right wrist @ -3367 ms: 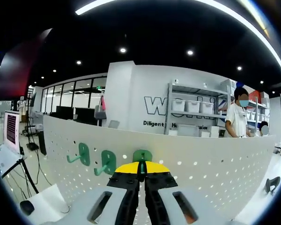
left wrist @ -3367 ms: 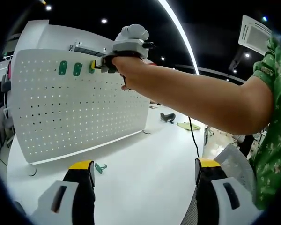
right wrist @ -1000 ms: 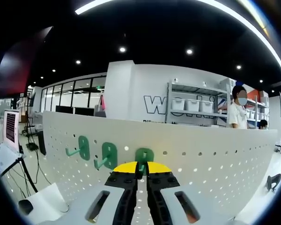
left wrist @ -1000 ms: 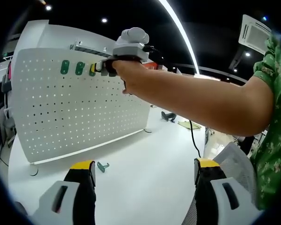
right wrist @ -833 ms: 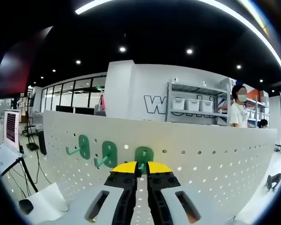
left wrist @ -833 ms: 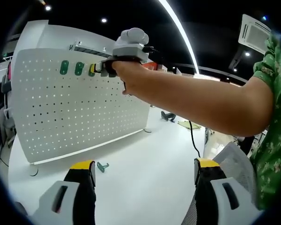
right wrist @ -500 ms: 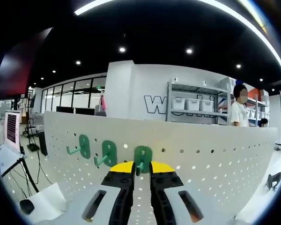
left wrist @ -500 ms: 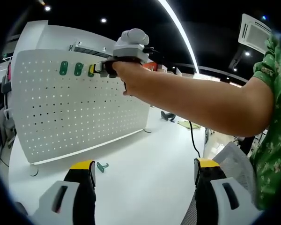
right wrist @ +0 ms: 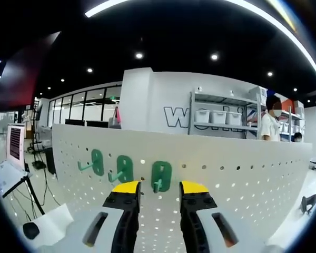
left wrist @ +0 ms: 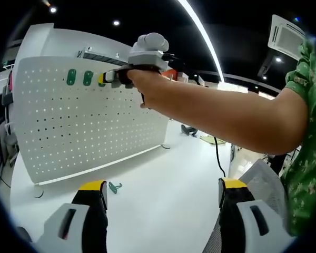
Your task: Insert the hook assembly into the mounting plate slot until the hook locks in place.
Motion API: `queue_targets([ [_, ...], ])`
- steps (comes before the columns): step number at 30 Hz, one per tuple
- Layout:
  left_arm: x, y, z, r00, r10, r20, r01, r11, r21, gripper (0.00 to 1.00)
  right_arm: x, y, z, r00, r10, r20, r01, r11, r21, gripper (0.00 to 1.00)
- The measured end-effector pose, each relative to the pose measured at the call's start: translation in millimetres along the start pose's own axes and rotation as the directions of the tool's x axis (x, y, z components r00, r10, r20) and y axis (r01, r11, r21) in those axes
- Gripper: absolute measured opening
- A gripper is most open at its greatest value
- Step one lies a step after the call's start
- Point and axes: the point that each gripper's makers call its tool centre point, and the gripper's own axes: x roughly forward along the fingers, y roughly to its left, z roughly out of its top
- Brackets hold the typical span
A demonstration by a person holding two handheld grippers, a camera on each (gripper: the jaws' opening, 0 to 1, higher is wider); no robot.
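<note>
Right claw [right wrist: 159,185] now parted, released third green hook [right wrist: 160,176] on pegboard [right wrist: 242,179]

Back wall [right wrist: 147,105]: partial lettering "wo", rest hidden.

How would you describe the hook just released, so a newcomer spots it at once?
Find the white pegboard and its row of three green hooks near the top edge. The target hook is the rightmost, sitting between the open right gripper jaws.
</note>
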Motion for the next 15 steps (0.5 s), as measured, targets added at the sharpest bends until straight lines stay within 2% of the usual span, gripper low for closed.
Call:
queue_targets([
  [3, 0.2, -0.9, 0.2, 1.000, 0.001, 0.000, -0.001, 1.000, 0.001, 0.90, 0.0, 0.1, -1.6, 1.000, 0.007, -0.004, -0.007, 1.000, 0.012, 0.42],
  [15, -0.4, -4.8, 1.3, 1.000, 0.014, -0.007, -0.013, 1.000, 0.010, 0.90, -6.5, -8.1, 0.6, 1.000, 0.003, 0.020, -0.003, 1.000, 0.017, 0.61],
])
